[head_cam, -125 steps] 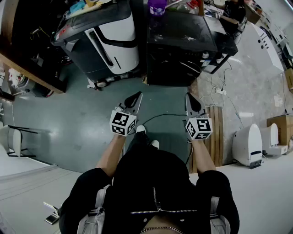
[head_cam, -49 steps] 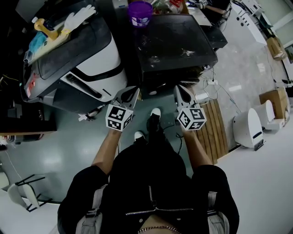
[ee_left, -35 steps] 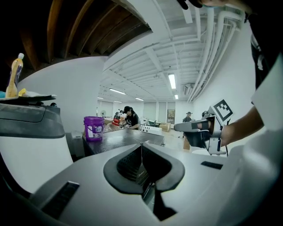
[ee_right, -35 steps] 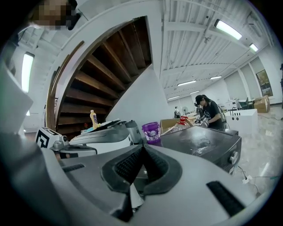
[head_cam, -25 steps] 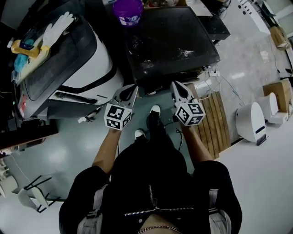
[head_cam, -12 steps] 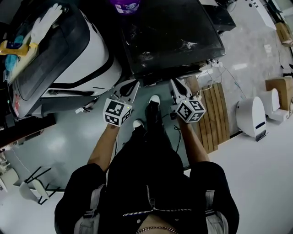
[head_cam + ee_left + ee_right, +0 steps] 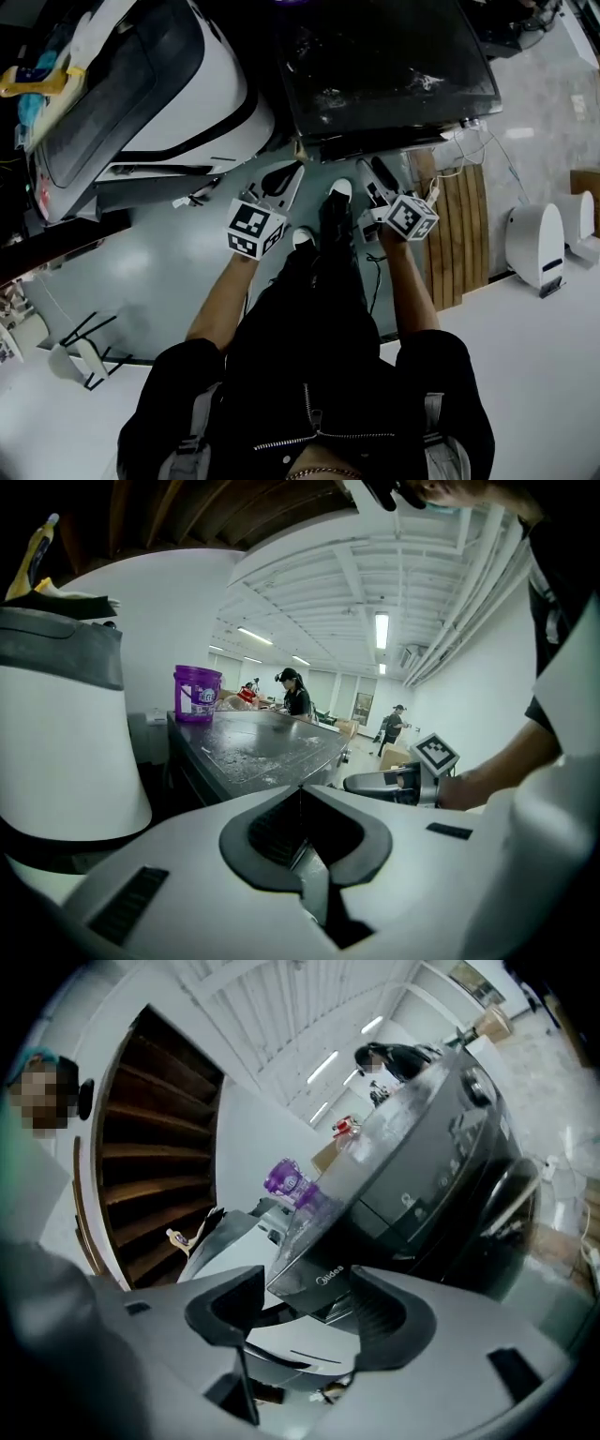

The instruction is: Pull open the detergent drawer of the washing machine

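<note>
Right gripper view: right tongs [image 7: 305, 1309] just opening, empty, facing washing machine [image 7: 422, 1176].

The washing machine [image 7: 384, 66] is a dark grey front-loader and it stands upright on the grey floor. Its flat top is dusty, with pale smears. The front has a control strip and, below it, a round door. The drawer [image 7: 323, 1277] is a dark panel printed Midea, at the upper left corner of the front. It is shut, flush with the strip.
</note>
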{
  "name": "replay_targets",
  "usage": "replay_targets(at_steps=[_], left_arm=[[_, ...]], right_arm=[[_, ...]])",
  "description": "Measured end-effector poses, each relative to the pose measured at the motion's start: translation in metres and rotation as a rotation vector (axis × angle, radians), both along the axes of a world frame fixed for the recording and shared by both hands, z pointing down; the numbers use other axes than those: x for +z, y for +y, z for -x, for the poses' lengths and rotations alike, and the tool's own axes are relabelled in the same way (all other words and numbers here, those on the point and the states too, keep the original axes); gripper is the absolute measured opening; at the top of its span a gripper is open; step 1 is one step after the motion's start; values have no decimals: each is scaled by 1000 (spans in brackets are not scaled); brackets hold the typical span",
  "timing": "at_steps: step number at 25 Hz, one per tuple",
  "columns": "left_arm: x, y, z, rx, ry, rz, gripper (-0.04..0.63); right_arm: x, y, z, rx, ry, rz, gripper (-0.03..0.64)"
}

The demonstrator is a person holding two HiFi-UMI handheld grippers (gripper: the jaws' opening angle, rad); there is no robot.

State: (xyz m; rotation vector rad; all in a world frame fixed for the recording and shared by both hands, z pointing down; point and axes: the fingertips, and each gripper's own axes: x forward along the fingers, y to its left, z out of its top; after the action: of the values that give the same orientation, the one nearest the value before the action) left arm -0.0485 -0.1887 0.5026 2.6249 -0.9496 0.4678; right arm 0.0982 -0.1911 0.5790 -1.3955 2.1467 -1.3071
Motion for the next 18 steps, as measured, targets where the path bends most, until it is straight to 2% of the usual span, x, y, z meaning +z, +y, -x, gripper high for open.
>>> replay_targets(at_steps=[3, 7, 10, 14, 18], left_arm=[[4, 1, 10, -16, -10, 7, 21], [10, 5, 21, -44, -13, 22, 21], [17, 10, 27, -65, -16, 41, 21], [28, 19, 39, -95, -27, 72, 21], [36, 28, 57, -130, -39, 95, 21]], right_arm=[[12, -13, 3, 24, -135, 1, 293], [36, -25, 0, 60, -219, 11, 322], [56, -30, -3, 96, -320, 45, 342], [67, -42, -3, 115, -470, 9, 390], [69, -51, -1, 121, -602, -33, 407]])
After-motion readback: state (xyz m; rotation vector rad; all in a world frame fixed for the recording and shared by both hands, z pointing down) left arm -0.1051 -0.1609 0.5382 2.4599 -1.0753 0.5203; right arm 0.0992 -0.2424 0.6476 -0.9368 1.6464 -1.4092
